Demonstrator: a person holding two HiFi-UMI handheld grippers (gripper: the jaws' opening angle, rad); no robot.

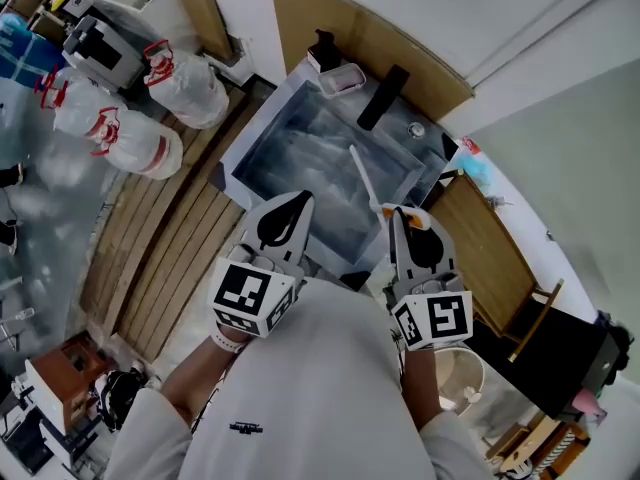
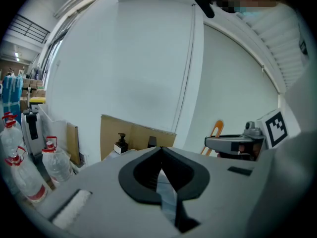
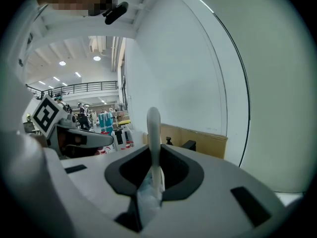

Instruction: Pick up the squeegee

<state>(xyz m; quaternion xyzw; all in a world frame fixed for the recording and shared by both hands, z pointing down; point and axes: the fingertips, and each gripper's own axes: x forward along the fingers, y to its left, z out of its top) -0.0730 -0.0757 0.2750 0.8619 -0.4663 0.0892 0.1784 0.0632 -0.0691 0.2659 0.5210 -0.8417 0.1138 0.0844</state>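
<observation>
**Squeegee in right jaws, over the sink**

Sink (image 1: 250,146) takes up mid-frame in the head view, with a cardboard sheet (image 1: 300,23) standing behind it and a black faucet (image 1: 383,96) at its back rim. Both grippers hang over the near edge of the basin.

Left gripper (image 1: 299,201): jaws closed tip to tip with nothing between them, confirmed in the left gripper view (image 2: 161,150). It sits beside the right one, apart from it and not touching the tool.

Right gripper (image 1: 393,212): jaws clamped on the squeegee (image 1: 364,178), nearly closed because the handle is thin. In the right gripper view the white handle (image 3: 153,133) stands straight up out of the jaw tips (image 3: 154,151).

- Long axis: the handle runs on from the jaws, away from the person and slightly left, over the basin toward the faucet.
- The free end is in open air, clear of the sink walls.
- Can't make out the blade end; it's hidden at or behind the jaws.

My read: the pick-up looks done, the right hand owns the tool, and the left isn't needed. The grip is at one end of the handle, so watch for the handle pivoting in the jaws.
</observation>
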